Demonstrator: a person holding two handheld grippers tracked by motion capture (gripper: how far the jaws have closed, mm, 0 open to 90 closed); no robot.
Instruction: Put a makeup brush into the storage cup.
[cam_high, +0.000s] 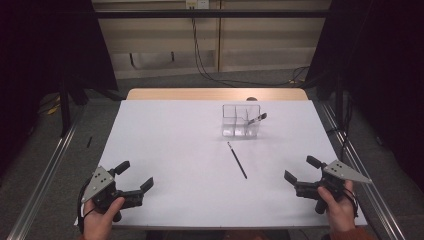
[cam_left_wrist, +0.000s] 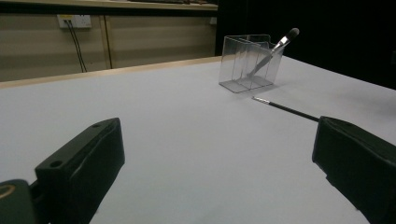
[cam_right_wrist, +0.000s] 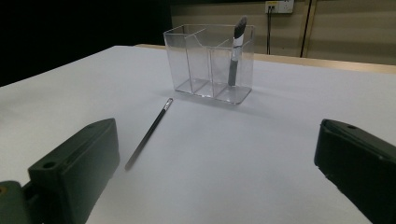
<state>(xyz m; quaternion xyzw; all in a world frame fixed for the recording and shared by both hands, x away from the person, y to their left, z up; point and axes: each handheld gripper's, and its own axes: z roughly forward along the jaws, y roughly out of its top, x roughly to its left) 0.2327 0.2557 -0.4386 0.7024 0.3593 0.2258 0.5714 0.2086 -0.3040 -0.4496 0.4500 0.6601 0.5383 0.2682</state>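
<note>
A clear plastic organiser (cam_high: 241, 121) (cam_left_wrist: 249, 63) (cam_right_wrist: 209, 63) with several compartments stands at the back middle of the white table. A dark make-up brush (cam_high: 256, 119) (cam_left_wrist: 274, 50) (cam_right_wrist: 235, 49) leans in its right compartment. A thin black brush (cam_high: 237, 160) (cam_left_wrist: 286, 108) (cam_right_wrist: 149, 132) lies flat on the table in front of it. My left gripper (cam_high: 135, 176) is open near the front left corner, held in a hand. My right gripper (cam_high: 301, 169) is open near the front right, with nothing between its jaws.
The white table (cam_high: 175, 150) has a wooden strip along its far edge. Metal rails (cam_high: 45, 175) run along both sides. Cables (cam_high: 210, 70) hang at the far wall.
</note>
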